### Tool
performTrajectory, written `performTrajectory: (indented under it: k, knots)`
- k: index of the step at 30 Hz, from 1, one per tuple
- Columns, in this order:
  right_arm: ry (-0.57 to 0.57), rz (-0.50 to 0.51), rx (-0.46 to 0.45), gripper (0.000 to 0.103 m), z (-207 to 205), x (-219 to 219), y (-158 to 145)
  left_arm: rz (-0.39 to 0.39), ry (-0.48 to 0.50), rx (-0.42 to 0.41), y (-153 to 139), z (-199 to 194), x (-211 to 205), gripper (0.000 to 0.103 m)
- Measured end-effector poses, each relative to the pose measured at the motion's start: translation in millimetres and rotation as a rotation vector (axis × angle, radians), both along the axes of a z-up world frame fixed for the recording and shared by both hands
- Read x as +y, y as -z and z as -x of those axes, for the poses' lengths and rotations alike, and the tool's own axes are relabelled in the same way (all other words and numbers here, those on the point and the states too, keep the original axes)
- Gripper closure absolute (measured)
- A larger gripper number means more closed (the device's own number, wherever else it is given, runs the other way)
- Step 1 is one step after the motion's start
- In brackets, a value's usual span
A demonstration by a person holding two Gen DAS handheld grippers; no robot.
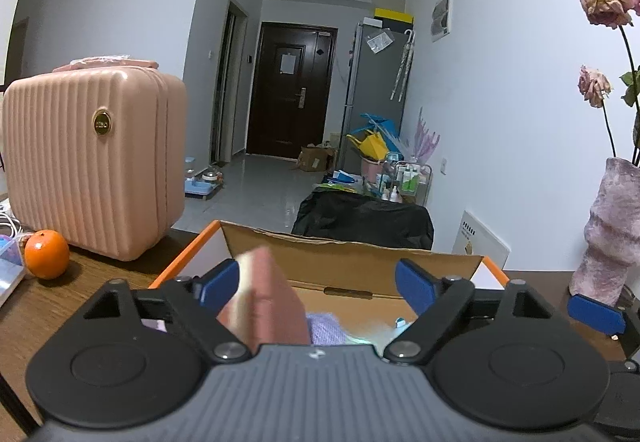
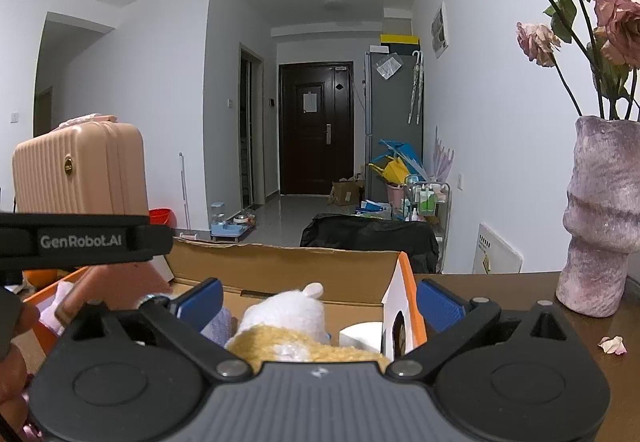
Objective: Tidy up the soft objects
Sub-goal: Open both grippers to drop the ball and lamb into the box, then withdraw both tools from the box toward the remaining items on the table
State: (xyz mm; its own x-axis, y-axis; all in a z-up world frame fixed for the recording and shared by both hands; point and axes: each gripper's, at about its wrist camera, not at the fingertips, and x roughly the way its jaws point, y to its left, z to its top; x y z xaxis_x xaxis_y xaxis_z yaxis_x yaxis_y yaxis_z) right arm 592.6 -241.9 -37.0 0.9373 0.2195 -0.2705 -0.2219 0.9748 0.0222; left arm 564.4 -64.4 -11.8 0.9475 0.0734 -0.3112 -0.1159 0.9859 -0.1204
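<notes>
An open cardboard box with orange edges stands on the wooden table in front of both grippers. My left gripper is open above it. A blurred pink and cream soft block leans close to its left pad, with no squeeze on it. A lavender cloth lies inside the box. My right gripper is open wide over a white and yellow plush toy that rests in the box. Its right finger is outside the box's right wall. The left gripper's body crosses that view at the left.
A pink ribbed suitcase and an orange sit on the table to the left. A mauve vase with dried roses stands to the right, a fallen petal near it. A black chair back is behind the box.
</notes>
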Motion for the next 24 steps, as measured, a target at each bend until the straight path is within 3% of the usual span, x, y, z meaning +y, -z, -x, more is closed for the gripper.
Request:
performTrajectory:
  k: [10,24]
  knots:
    - [0.012,0.008,0.005,0.0,0,-1,-1,-0.003,-0.028,-0.002,-1,2,2,0.0]
    - [0.034,0.042,-0.006,0.0,19,-2,-3,-0.015,-0.048,0.0,-2,15,1,0.0]
